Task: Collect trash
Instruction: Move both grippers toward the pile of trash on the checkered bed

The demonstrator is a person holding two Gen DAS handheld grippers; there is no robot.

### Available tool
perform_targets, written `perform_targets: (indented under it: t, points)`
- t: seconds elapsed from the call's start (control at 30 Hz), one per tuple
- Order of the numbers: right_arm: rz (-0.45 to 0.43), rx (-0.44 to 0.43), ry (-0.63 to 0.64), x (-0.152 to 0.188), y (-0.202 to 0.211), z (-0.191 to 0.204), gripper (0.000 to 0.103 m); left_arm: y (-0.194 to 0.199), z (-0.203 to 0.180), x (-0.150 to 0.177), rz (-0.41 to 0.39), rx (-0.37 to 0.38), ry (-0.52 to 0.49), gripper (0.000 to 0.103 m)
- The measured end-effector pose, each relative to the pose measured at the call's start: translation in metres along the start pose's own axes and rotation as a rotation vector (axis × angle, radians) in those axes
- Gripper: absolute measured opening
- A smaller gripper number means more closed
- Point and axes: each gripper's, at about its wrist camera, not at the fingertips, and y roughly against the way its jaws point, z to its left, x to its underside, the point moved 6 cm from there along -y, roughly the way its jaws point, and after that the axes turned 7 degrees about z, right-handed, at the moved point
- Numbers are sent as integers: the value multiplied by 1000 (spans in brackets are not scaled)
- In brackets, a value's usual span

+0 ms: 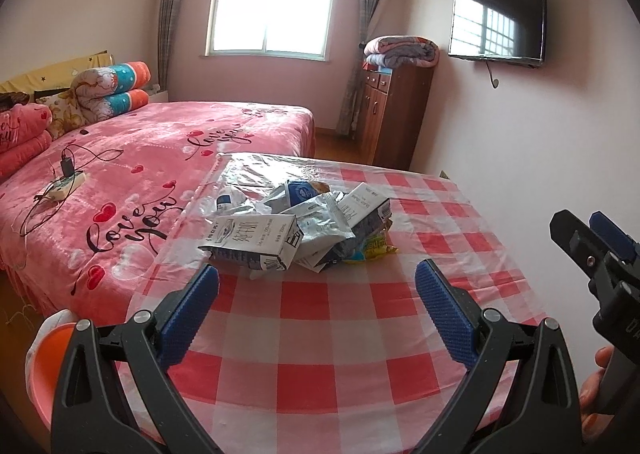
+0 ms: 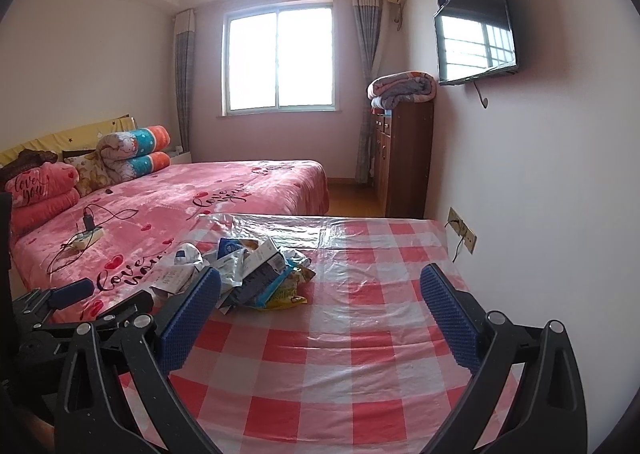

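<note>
A heap of trash (image 1: 304,228) lies on the tabletop (image 1: 320,342), toward its far left part, close to the edge that faces the bed (image 1: 160,158). In the left wrist view the heap sits at about twelve o'clock from the left claw (image 1: 316,286). Nearest the claw is a white milk carton (image 1: 252,240) on its side, just beyond the claw's left pad. Behind it are crumpled silvery wrappers (image 1: 316,222), a second carton (image 1: 366,210) tipped at one o'clock, and a yellow-green packet (image 1: 372,248) poking out at the heap's right edge. The pieces overlap and touch one another.

The left claw is spread wide with nothing between its pads, hovering above the checked cloth just short of the carton. The right claw (image 2: 320,290) is likewise wide apart and empty; from its own view the heap lies at about eleven o'clock, partly behind its left pad, and the bare cloth runs ahead of it.

At seven o'clock in the left view an orange bin (image 1: 52,370) with a white liner shows below the tabletop's edge, a likely place for the trash.

Judging from this, the task is at its start: nothing is picked up yet, and the step in hand is the approach. The next move calls for easing the left claw forward over the side-lying carton, closing across its narrow faces, and lifting without dragging the loose wrappers off the edge.
</note>
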Motion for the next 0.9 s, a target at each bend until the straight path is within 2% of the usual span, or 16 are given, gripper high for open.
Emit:
perform_targets:
  t: [0.5,0.9]
  points:
    - [5,-7,1,3,2,2,99,8,0,-1,-20,-5,5,99]
    - [29,-17,-7,9,-9,2,99,5,0,0,-58,-54,-14,99]
